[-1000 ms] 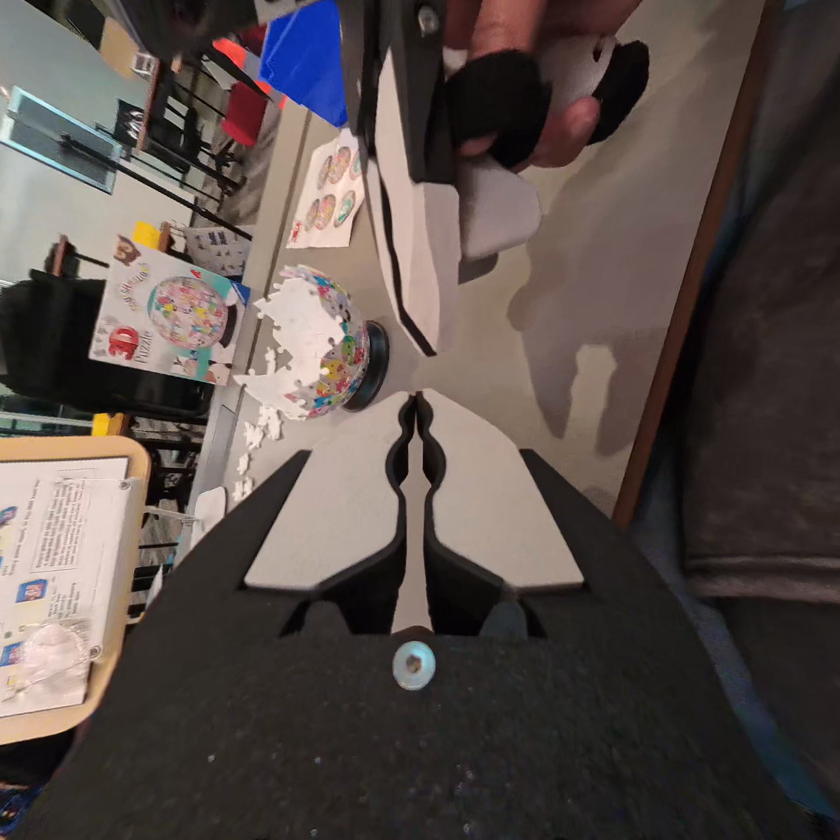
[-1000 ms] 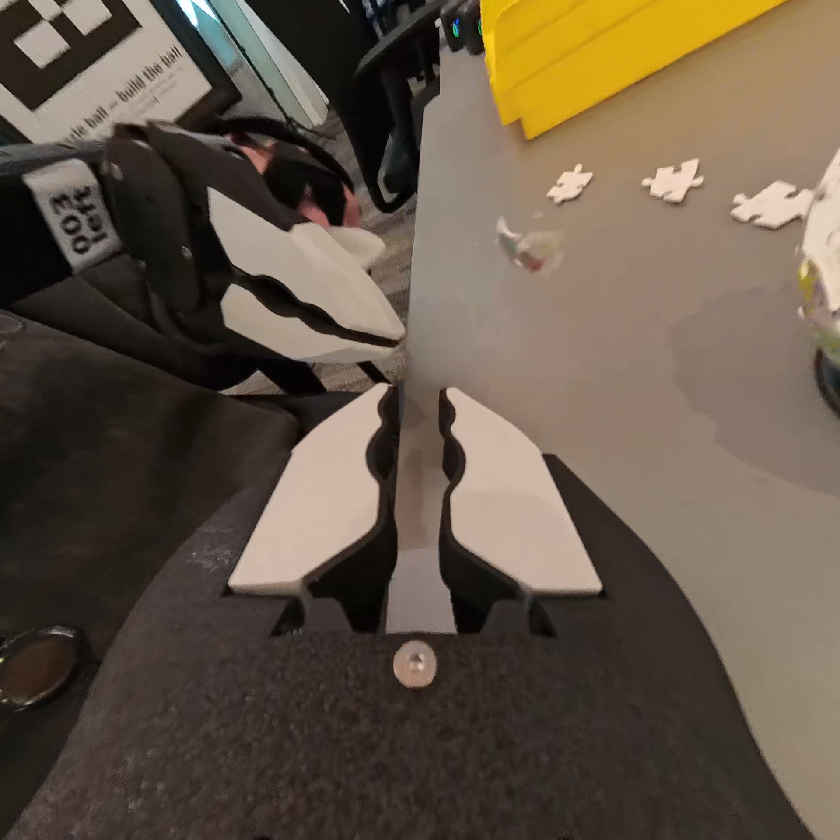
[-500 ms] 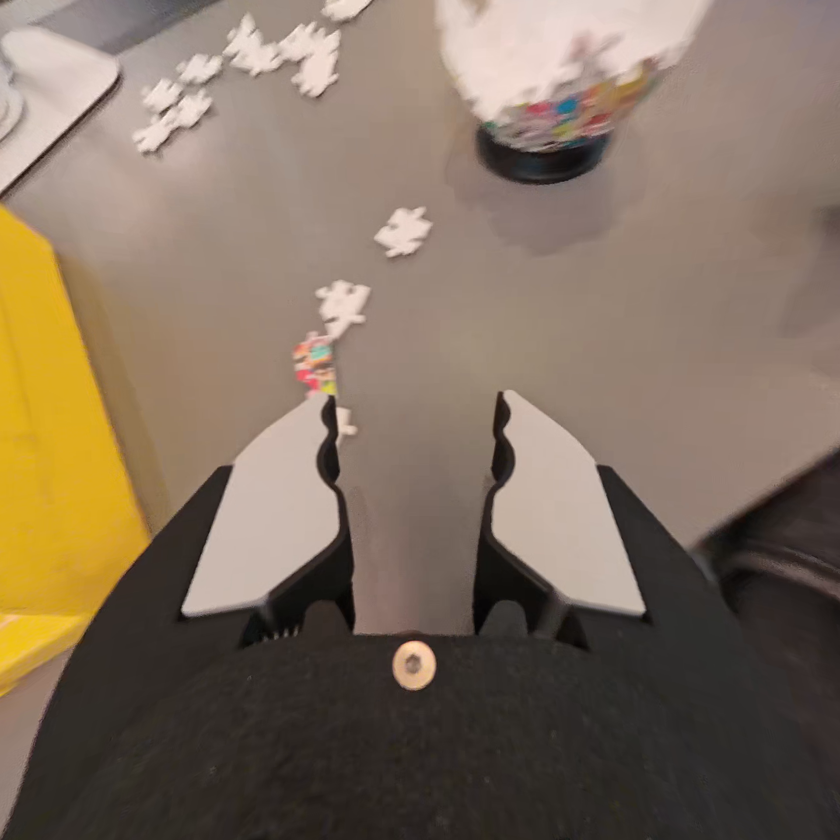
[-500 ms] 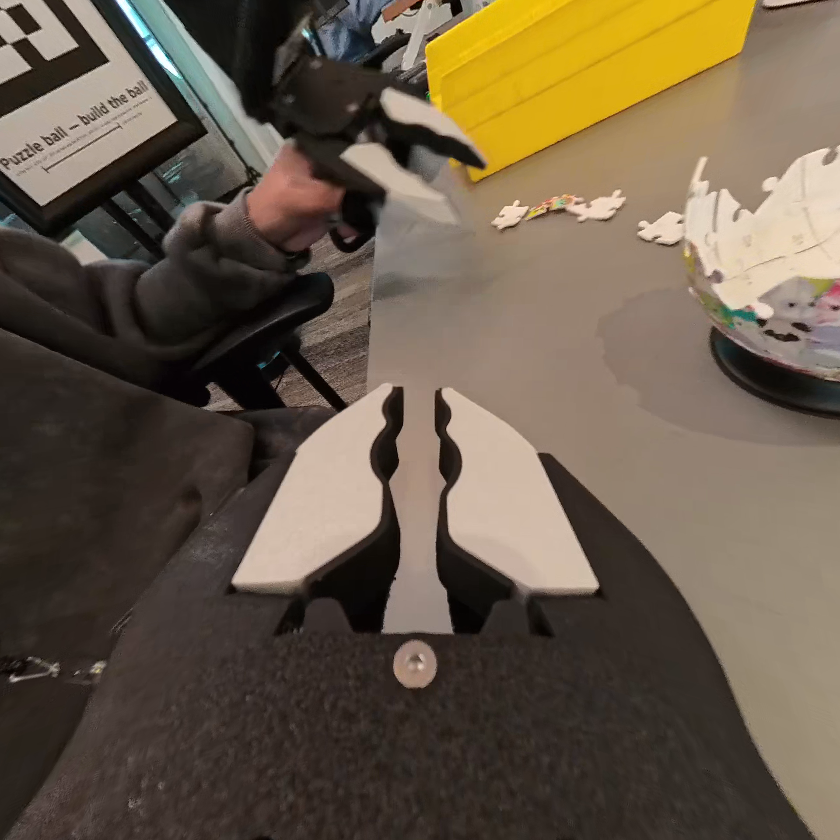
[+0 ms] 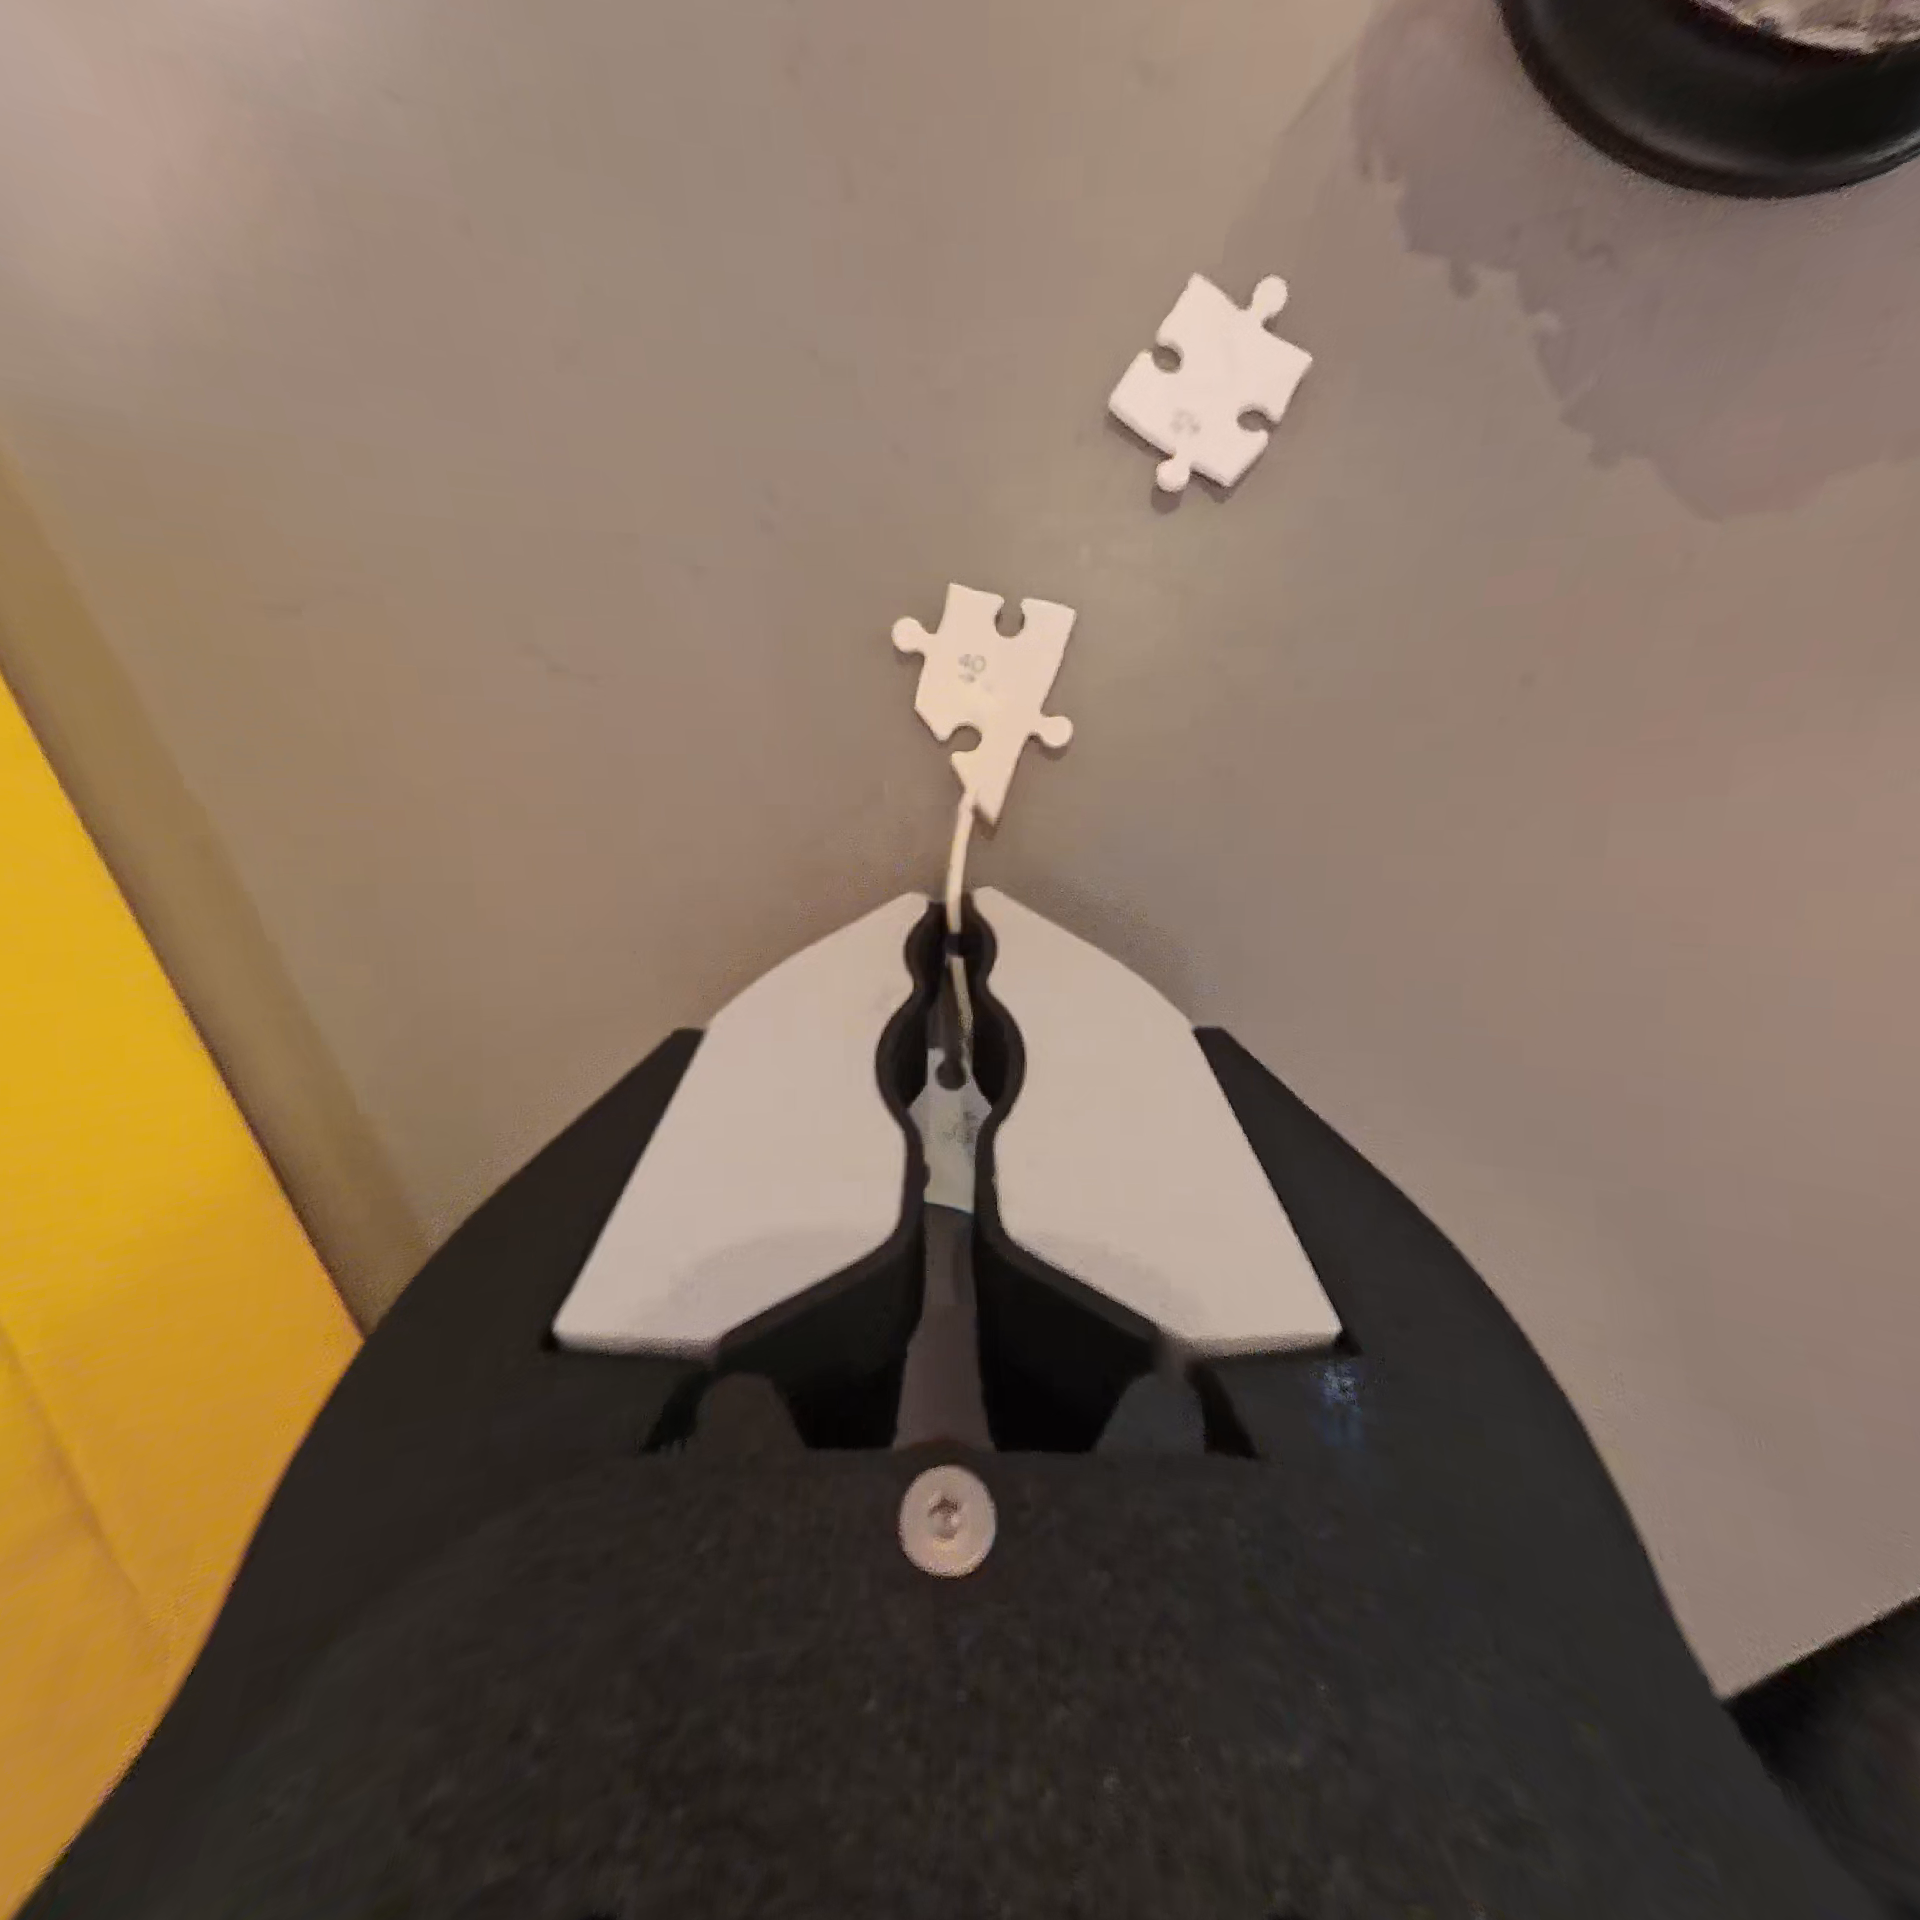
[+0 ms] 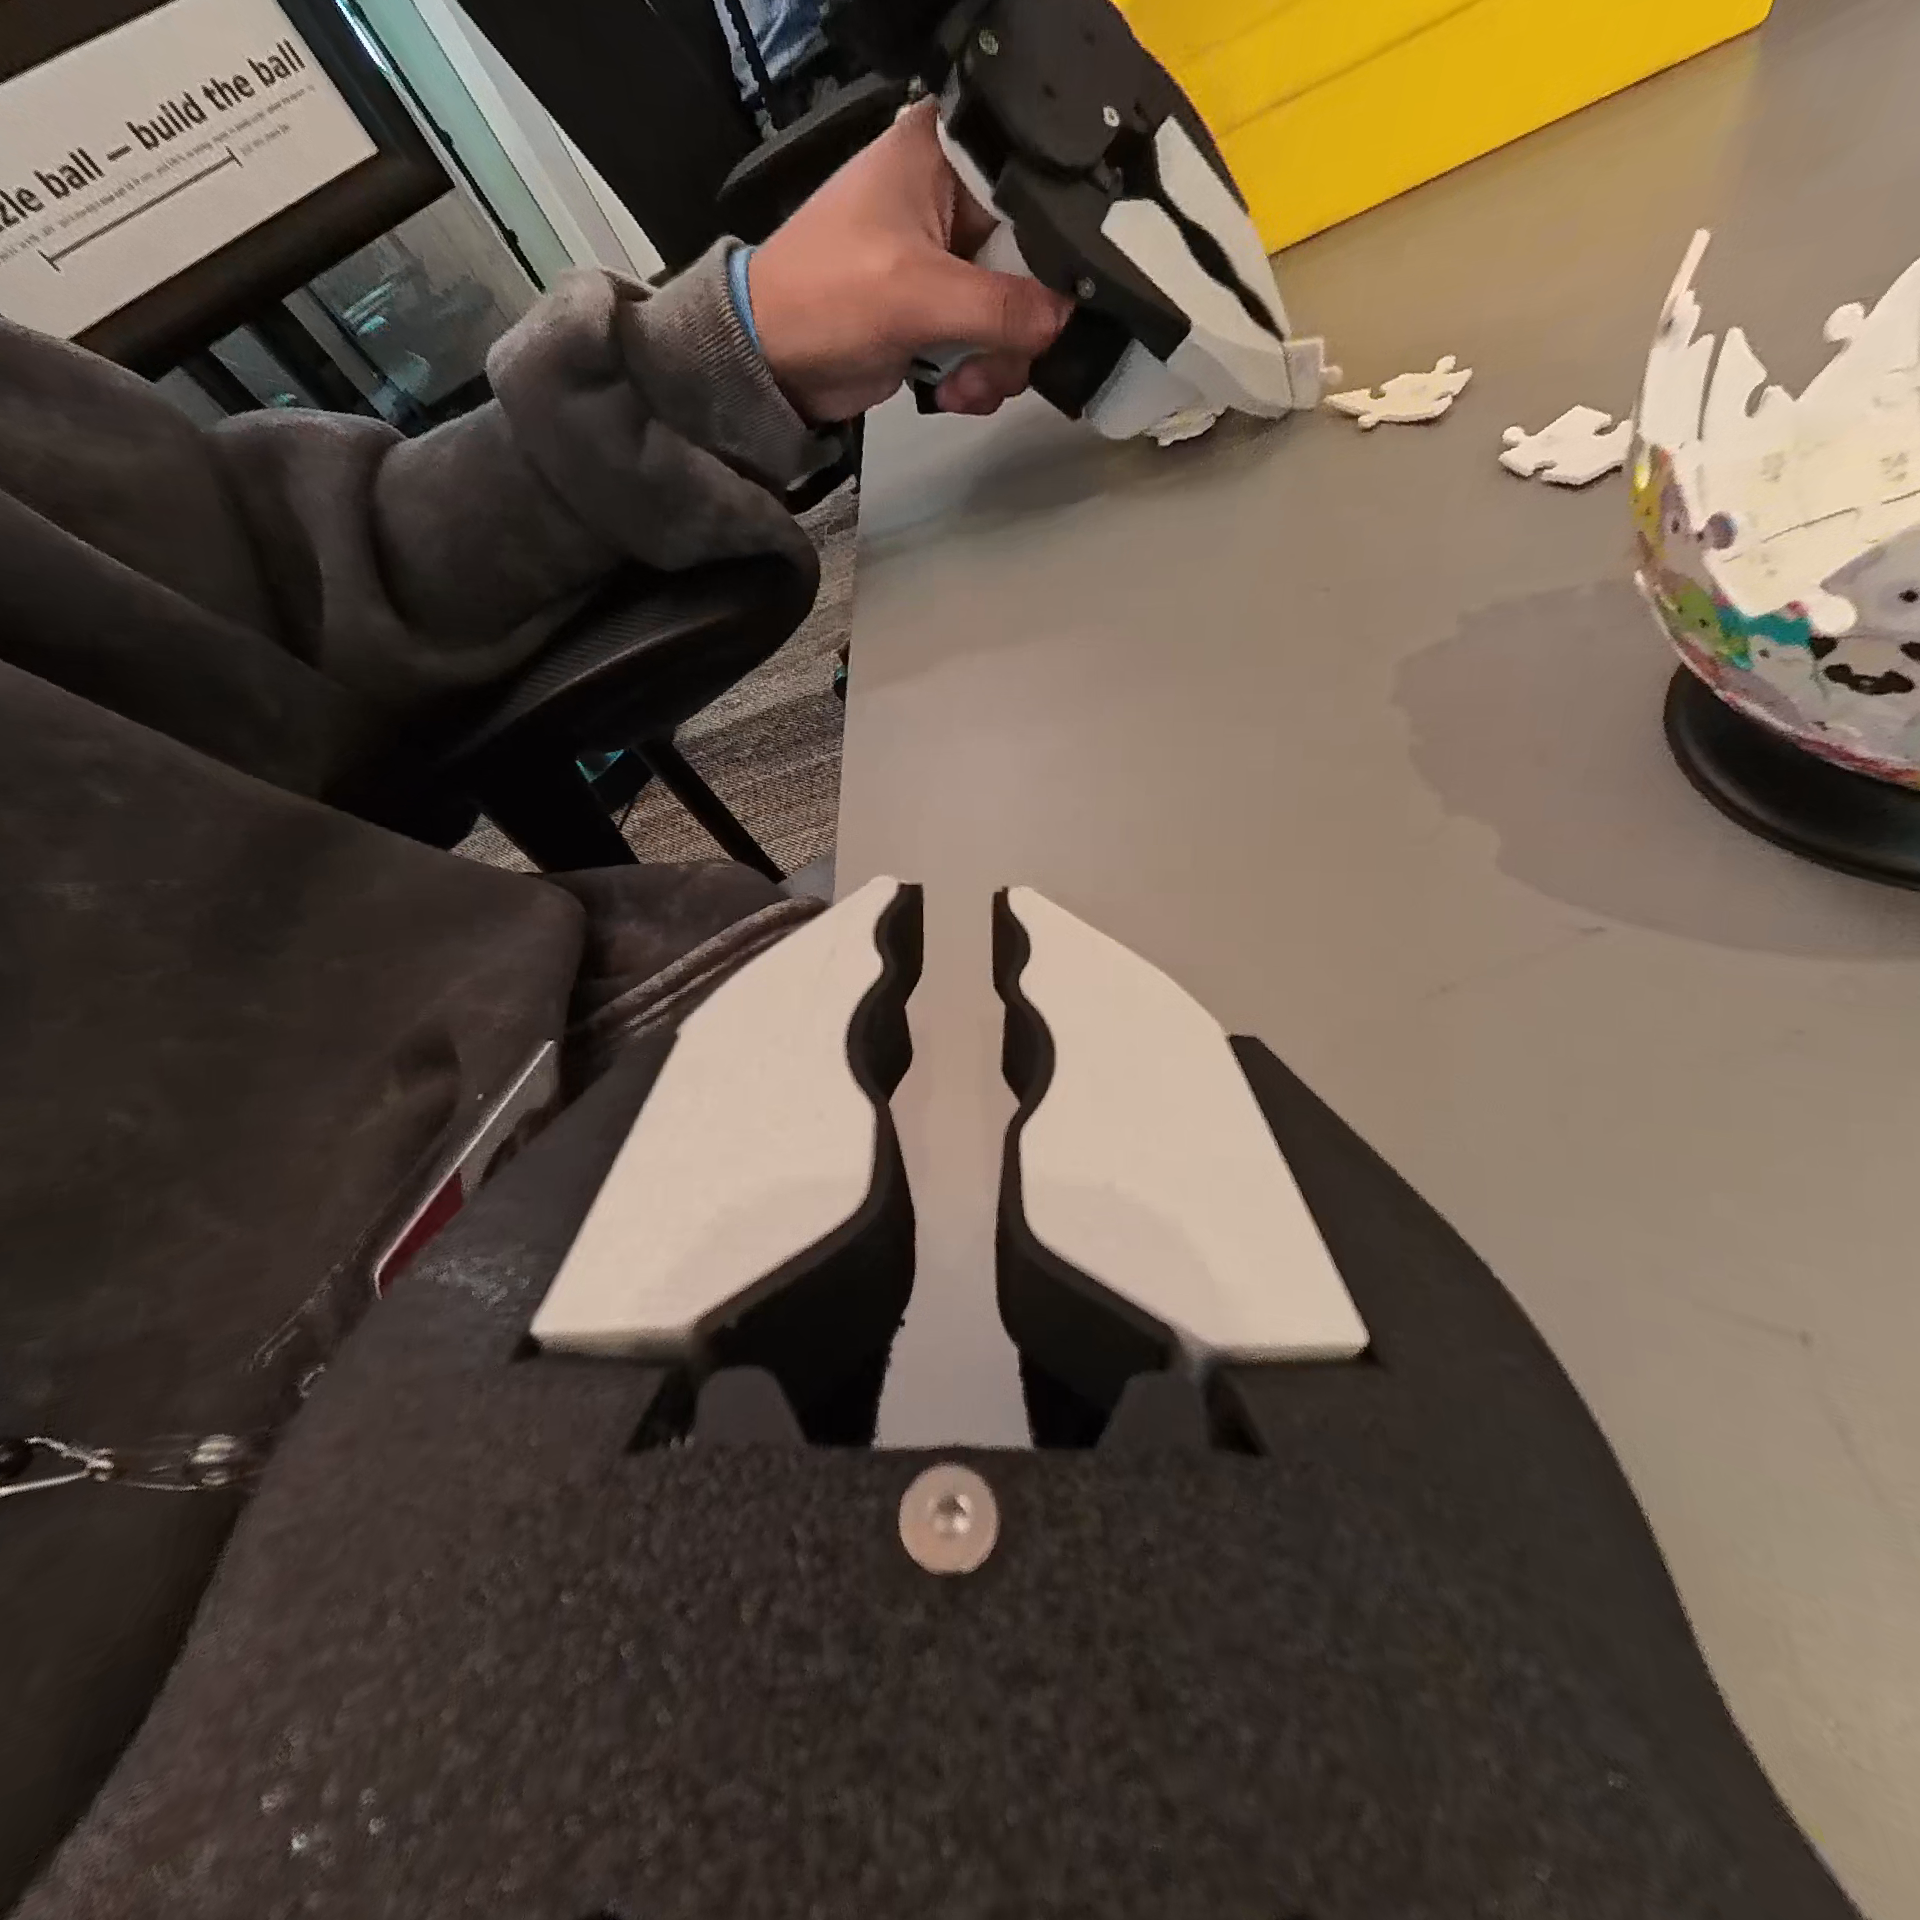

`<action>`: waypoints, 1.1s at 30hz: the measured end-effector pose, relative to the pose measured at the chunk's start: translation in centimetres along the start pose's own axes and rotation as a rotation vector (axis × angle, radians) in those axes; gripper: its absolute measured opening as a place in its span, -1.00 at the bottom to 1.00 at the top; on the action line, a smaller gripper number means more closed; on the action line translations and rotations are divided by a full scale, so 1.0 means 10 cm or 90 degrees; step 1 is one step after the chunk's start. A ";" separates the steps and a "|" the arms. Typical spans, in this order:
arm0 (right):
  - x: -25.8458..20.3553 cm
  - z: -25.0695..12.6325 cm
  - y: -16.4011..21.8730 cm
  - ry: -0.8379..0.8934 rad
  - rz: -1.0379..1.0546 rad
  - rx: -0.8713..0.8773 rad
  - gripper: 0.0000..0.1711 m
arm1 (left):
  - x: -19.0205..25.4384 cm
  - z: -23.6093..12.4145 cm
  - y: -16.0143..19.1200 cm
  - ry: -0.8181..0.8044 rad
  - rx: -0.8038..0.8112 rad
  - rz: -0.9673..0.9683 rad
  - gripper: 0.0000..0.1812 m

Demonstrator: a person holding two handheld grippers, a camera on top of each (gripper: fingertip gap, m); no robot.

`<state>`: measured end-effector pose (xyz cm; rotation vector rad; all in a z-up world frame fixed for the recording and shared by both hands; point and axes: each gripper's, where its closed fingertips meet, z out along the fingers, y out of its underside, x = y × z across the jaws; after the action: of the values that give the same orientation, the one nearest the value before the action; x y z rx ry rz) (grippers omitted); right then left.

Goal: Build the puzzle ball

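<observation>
The left gripper (image 5: 958, 914) is pressed low over the grey table (image 5: 520, 416), its two fingers closed on a thin puzzle piece (image 5: 954, 1122) held edge-on between them (only a sliver of it shows in the gap, so its picture side cannot be made out). Just past the fingertips a white puzzle piece (image 5: 987, 691) lies flat, blank side up, and the held piece's tip reaches its near corner. A little farther on and to the right lies a second white piece (image 5: 1210, 382), apart from the first. Beyond that, at the top corner, sits the black stand (image 5: 1683, 114) of the puzzle ball. A yellow bin (image 5: 125, 1143) runs along the left edge.

The right gripper (image 6: 958, 899) hovers at the near table edge with a narrow gap between its fingers and nothing in it. Farther off, the half-built puzzle ball (image 6: 1787, 540) rests on its stand, open at the top, with loose pieces beside it.
</observation>
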<state>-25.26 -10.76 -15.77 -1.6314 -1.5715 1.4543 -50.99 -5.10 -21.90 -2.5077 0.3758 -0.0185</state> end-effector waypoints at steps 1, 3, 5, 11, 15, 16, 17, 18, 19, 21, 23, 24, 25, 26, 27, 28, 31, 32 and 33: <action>0.00 0.00 -0.02 0.002 -0.006 0.005 -0.85 | -0.02 0.00 0.00 -0.001 0.000 -0.002 -0.98; 0.01 0.00 -0.05 0.010 -0.020 0.014 -0.85 | -0.04 -0.02 0.00 0.014 0.004 -0.025 -0.98; 0.03 -0.01 -0.06 0.022 -0.037 0.017 -0.85 | -0.04 -0.10 -0.06 0.039 0.034 -0.056 -0.98; 0.05 -0.10 -0.33 0.086 -0.126 0.080 -0.86 | 0.48 -1.03 -0.81 0.348 0.310 -0.204 -0.98; -0.02 -0.20 -0.60 0.079 -0.119 0.175 -0.83 | 1.35 -1.39 -1.05 0.639 0.386 -0.253 -0.98; -0.02 -0.24 -0.65 0.077 -0.110 0.198 -0.83 | 1.58 -1.39 -1.05 0.701 0.378 -0.263 -0.98; -0.02 -0.27 -0.68 0.071 -0.098 0.217 -0.83 | 1.76 -1.36 -1.05 0.753 0.369 -0.279 -0.98; -0.02 -0.29 -0.69 0.058 -0.082 0.229 -0.83 | 1.92 -1.34 -1.06 0.804 0.364 -0.299 -0.98; -0.03 -0.30 -0.69 0.041 -0.064 0.233 -0.82 | 2.06 -1.31 -1.06 0.850 0.355 -0.315 -0.98; -0.04 -0.30 -0.65 0.015 -0.030 0.231 -0.82 | 2.31 -1.21 -1.04 0.891 0.310 -0.313 -0.98; -0.06 -0.32 -0.64 -0.003 -0.009 0.239 -0.82 | 2.47 -1.08 -1.01 0.865 0.274 -0.278 -0.98; -0.06 -0.32 -0.63 -0.007 -0.003 0.238 -0.83 | 2.52 -1.05 -1.01 0.861 0.267 -0.267 -0.98; -0.06 -0.31 -0.62 -0.012 0.001 0.235 -0.83 | 2.55 -1.04 -1.01 0.858 0.263 -0.260 -0.98; -0.04 -0.30 -0.59 -0.013 0.006 0.230 -0.84 | 2.57 -1.02 -1.01 0.849 0.260 -0.253 -0.98; -0.03 -0.28 -0.56 -0.014 0.012 0.219 -0.84 | 2.58 -1.00 -1.01 0.839 0.258 -0.247 -0.98; -0.04 -0.26 -0.54 -0.024 0.020 0.211 -0.84 | 2.58 -0.98 -1.00 0.830 0.257 -0.242 -0.98; -0.05 -0.24 -0.53 -0.044 0.041 0.209 -0.94 | 2.56 -0.95 -1.00 0.820 0.260 -0.251 -0.98; -0.06 -0.24 -0.52 -0.050 0.043 0.206 -0.98 | 2.56 -0.93 -0.99 0.816 0.258 -0.251 -0.98; -0.05 -0.23 -0.52 -0.049 0.044 0.205 -0.98 | 2.56 -0.92 -0.99 0.815 0.257 -0.251 -0.98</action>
<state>-25.39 -9.13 -10.31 -1.4692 -1.2500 1.7223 -24.71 -9.49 -10.56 -1.8110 0.2928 -1.6874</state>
